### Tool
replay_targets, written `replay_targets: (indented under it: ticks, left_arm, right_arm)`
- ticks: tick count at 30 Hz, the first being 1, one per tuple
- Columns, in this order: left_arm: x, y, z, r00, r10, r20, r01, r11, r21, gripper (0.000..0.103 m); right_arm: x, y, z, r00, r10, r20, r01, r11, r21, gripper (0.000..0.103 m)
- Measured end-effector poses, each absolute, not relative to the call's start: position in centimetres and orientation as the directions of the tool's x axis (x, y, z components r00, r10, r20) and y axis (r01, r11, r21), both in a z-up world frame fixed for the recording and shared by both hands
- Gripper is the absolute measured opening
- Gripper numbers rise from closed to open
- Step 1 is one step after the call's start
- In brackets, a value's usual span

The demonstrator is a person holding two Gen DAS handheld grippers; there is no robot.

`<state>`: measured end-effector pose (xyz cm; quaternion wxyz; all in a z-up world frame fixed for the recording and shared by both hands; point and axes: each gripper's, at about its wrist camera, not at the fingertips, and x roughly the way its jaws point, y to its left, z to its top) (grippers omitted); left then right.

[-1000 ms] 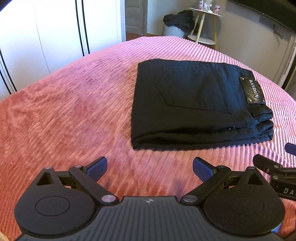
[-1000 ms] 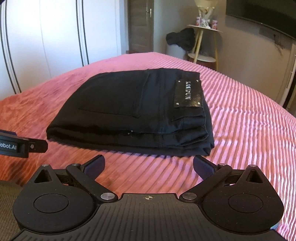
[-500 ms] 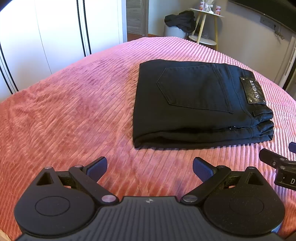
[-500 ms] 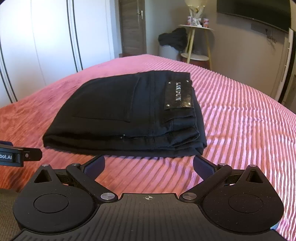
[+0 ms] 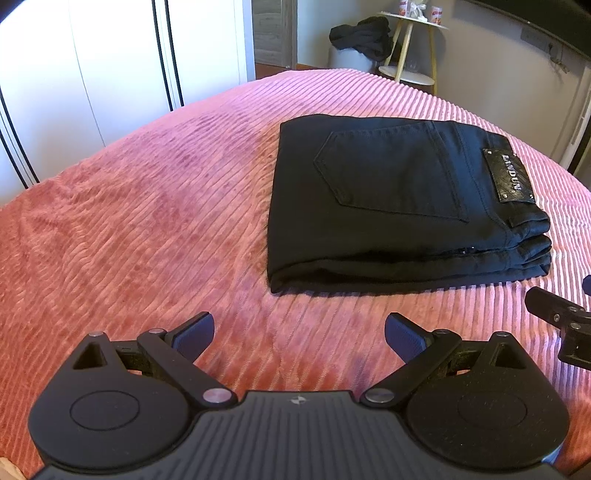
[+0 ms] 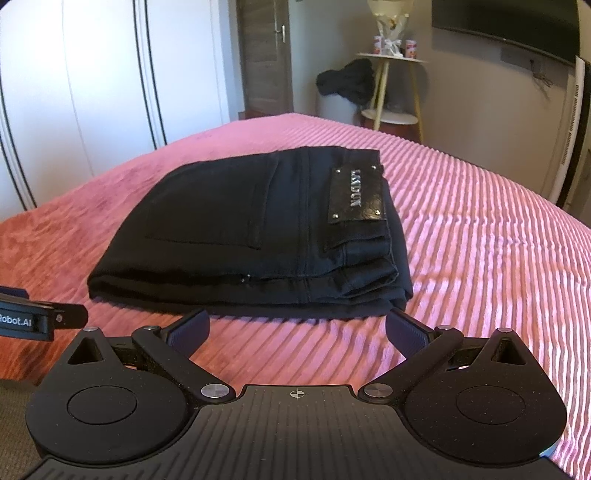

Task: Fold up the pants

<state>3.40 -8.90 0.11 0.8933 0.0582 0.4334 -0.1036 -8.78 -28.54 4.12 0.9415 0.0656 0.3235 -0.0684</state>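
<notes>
Black pants point(image 5: 402, 206) point(image 6: 251, 229) lie folded into a flat rectangle on the pink ribbed bedspread point(image 5: 129, 221), back pocket and leather brand patch point(image 5: 509, 175) facing up. My left gripper point(image 5: 299, 334) is open and empty, held short of the stack's near left corner. My right gripper point(image 6: 297, 328) is also open and empty, just in front of the stack's near edge. Part of the other gripper shows at the right edge of the left wrist view and the left edge of the right wrist view.
White wardrobe doors point(image 5: 92, 74) stand beyond the bed on the left. A small round side table point(image 6: 395, 88) with jars and a dark garment point(image 6: 347, 81) draped over a bin sit past the far end. A wall-mounted screen point(image 6: 506, 18) is at the upper right.
Both grippers have drawn slightly back and shifted; the right wrist view has tilted upward, so the pants sit lower and nearer its fingers. The pants have not moved.
</notes>
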Motion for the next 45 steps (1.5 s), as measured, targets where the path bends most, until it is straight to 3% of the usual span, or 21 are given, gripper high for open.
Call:
replay_targets:
  ticks: [45]
  left_arm:
    - [3.50,-8.85,-0.03,0.598,-0.110,-0.794,0.232,0.972,0.040,0.099]
  right_arm:
    - [-8.92,-28.94,4.10,0.782,-0.082,-0.618,0.181,0.979,0.098,0.103]
